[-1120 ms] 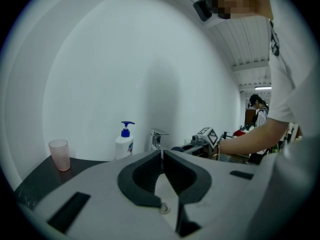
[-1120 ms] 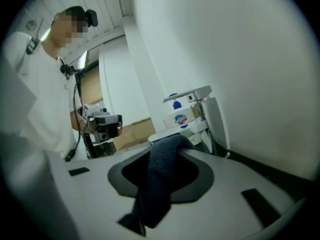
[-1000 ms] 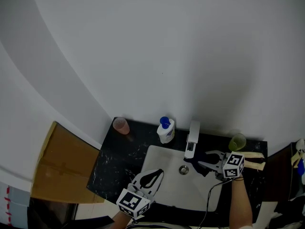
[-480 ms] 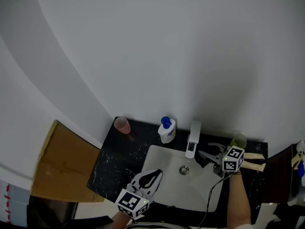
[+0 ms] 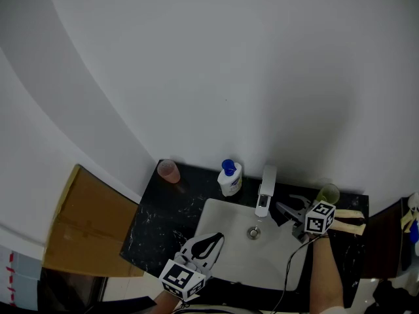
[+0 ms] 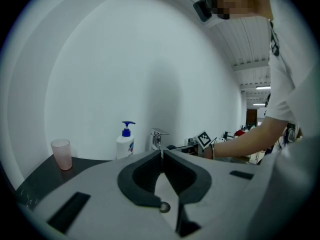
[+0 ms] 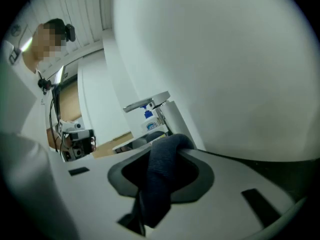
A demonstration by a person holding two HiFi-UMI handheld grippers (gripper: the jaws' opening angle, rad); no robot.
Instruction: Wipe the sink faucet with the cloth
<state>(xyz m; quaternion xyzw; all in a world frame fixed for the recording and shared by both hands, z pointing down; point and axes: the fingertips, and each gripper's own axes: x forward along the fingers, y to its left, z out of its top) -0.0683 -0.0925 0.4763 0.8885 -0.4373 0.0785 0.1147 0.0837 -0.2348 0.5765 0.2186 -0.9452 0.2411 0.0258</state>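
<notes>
**Wiping stage: cloth brought up to the faucet.** The right gripper [image 5: 283, 208] is clamped on a dark grey cloth [image 7: 159, 184]. The cloth bulges forward past the jaw tips and hangs down between them. The gripper is held nearly level, just to the right of the chrome, block-shaped sink faucet [image 5: 264, 190]. It sits above the back rim of the white rectangular basin [image 5: 216, 209], which is set in a black speckled counter [image 5: 160, 218]. In the right gripper view the faucet column stands directly beyond the cloth; whether the two touch cannot be told. The left gripper [image 5: 213, 239] hovers over the basin's front edge, its jaws closed together on nothing. The next move probably calls for pressing the cloth bulge against the column and drawing it along the spout, with the grip firm enough that the cloth does not slip free.
</notes>
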